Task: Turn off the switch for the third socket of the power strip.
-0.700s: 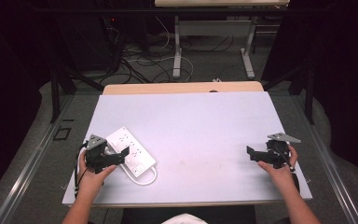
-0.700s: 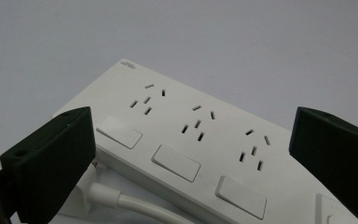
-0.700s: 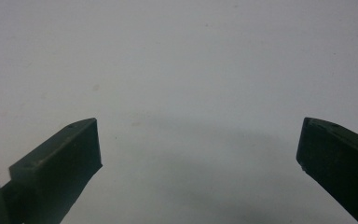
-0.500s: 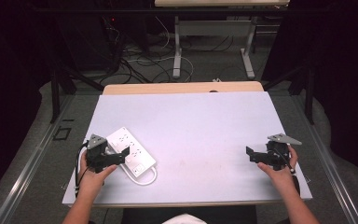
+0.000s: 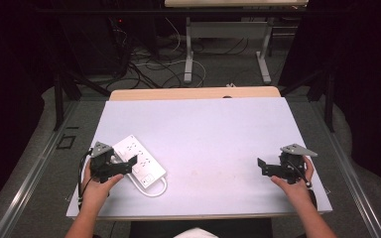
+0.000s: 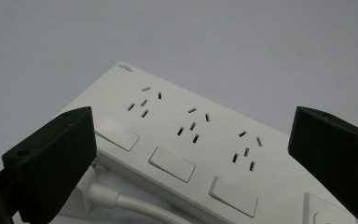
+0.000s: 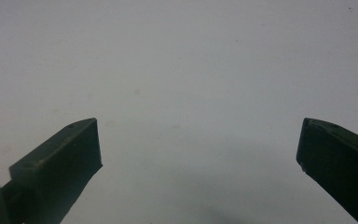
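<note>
A white power strip [image 5: 140, 159] with three socket groups and rocker switches lies at the table's front left, its white cable [image 5: 155, 191] looping at its near end. My left gripper [image 5: 129, 164] hovers at the strip's near-left side, open. In the left gripper view its jaws stand wide apart on either side of the strip [image 6: 186, 144], touching nothing. My right gripper [image 5: 261, 167] is held at the front right over bare table, open. Between its wide jaws in the right gripper view lies just the pale table surface [image 7: 191, 93].
The table top [image 5: 203, 129] is a pale lilac sheet with a wooden edge [image 5: 193, 92] at the back. Beyond it stand a desk frame's legs [image 5: 189, 47] and tangled floor cables [image 5: 144, 59]. Dark floor surrounds the table.
</note>
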Tool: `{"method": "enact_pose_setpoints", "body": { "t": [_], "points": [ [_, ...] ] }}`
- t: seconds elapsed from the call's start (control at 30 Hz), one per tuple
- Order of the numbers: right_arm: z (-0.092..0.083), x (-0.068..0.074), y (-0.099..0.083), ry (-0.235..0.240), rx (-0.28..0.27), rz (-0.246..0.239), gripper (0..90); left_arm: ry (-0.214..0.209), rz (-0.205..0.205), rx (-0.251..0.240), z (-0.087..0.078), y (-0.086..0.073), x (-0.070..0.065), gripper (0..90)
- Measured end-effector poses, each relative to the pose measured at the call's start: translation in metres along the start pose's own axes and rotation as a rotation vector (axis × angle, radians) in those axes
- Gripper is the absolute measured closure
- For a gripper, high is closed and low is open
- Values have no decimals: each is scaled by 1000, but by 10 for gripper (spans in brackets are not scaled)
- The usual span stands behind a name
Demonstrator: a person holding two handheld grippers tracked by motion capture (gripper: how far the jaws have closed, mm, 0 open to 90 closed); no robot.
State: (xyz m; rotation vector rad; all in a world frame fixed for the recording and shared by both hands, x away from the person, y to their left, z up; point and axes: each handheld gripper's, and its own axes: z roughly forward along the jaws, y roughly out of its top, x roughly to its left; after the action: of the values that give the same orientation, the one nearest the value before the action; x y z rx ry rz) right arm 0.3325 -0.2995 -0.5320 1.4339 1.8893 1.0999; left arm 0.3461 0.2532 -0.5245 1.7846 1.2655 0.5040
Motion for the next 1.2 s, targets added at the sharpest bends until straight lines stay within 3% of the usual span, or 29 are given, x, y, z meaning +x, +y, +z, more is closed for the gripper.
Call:
{"method": "enact_pose_setpoints", "body": {
  "t": [0.17,0.23,0.73,0.83,0.97,1.2],
  "points": [
    [2,2,-2,7,17,-6,0,-4,-4,12,-1,4,-1,53],
    [1,2,-1,4,15,-13,0,16,17,21,-1,5,-3,93],
    [1,1,-3,-6,2,-1,0,4,20,91,-1,14,-7,271],
    [1,1,-3,-4,4,-3,0,7,9,84,0,16,-8,289],
    [1,2,-3,0,8,1,0,-2,11,115,-1,20,-7,312],
    [1,1,-3,4,17,-5,0,0,-3,109,-1,25,-7,320]
  ]
}}
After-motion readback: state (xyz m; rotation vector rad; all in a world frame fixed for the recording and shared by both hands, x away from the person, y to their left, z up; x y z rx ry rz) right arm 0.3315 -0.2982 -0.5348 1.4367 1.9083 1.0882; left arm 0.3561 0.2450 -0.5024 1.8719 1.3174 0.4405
